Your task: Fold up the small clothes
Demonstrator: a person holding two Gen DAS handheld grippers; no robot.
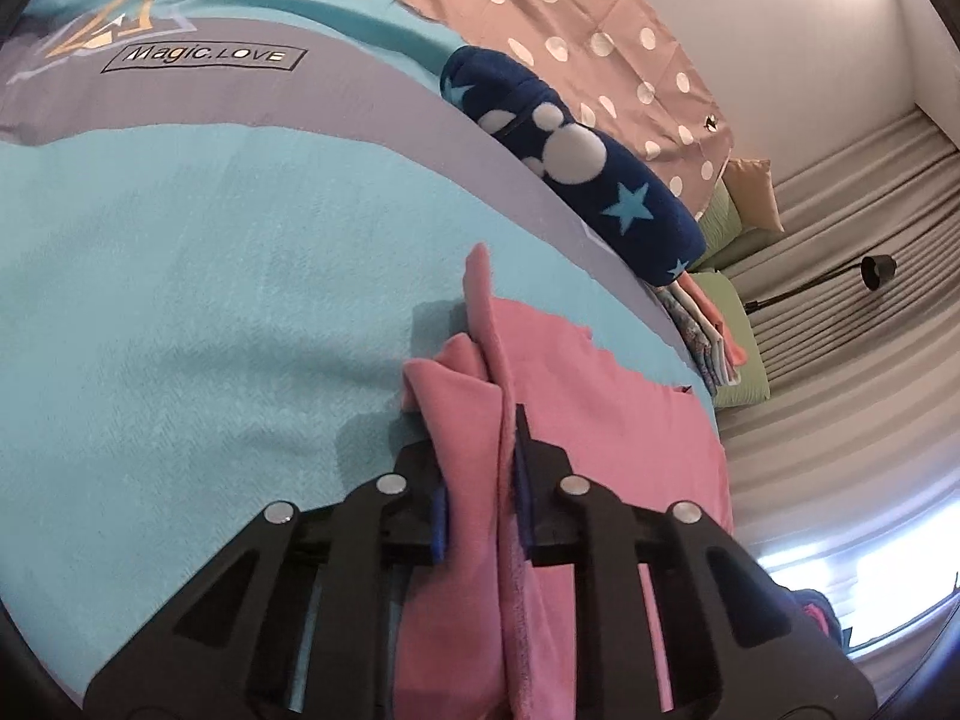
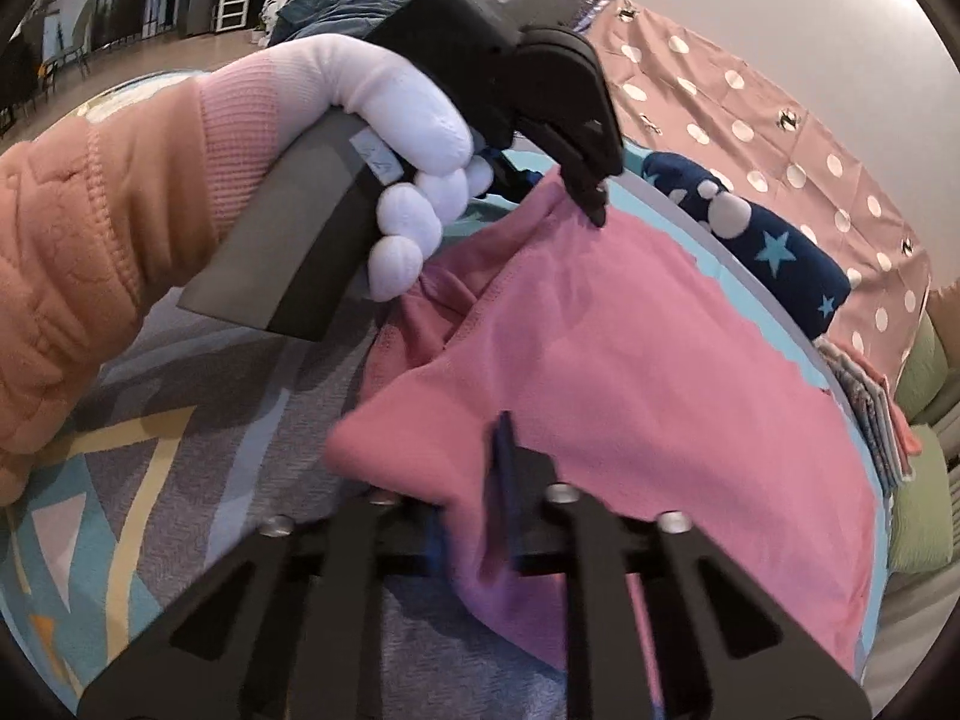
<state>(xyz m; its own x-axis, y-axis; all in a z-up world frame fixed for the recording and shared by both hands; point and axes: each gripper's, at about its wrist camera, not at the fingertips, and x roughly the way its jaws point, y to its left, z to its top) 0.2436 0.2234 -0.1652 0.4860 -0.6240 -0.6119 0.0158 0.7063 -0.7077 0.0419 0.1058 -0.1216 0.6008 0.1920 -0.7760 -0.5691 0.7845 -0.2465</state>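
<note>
Now the pink garment [image 2: 630,360] lies spread on the turquoise bedspread [image 1: 180,312] of the bed, beside a navy star-print fleece [image 1: 600,174]. The left gripper [image 1: 480,420] has its fingers clamped on a bunched fold at one edge of the cloth. The right gripper [image 2: 480,468] pinches the near edge, fingers together on the fabric. A white-gloved hand [image 2: 414,168] holds the left gripper's handle.
</note>
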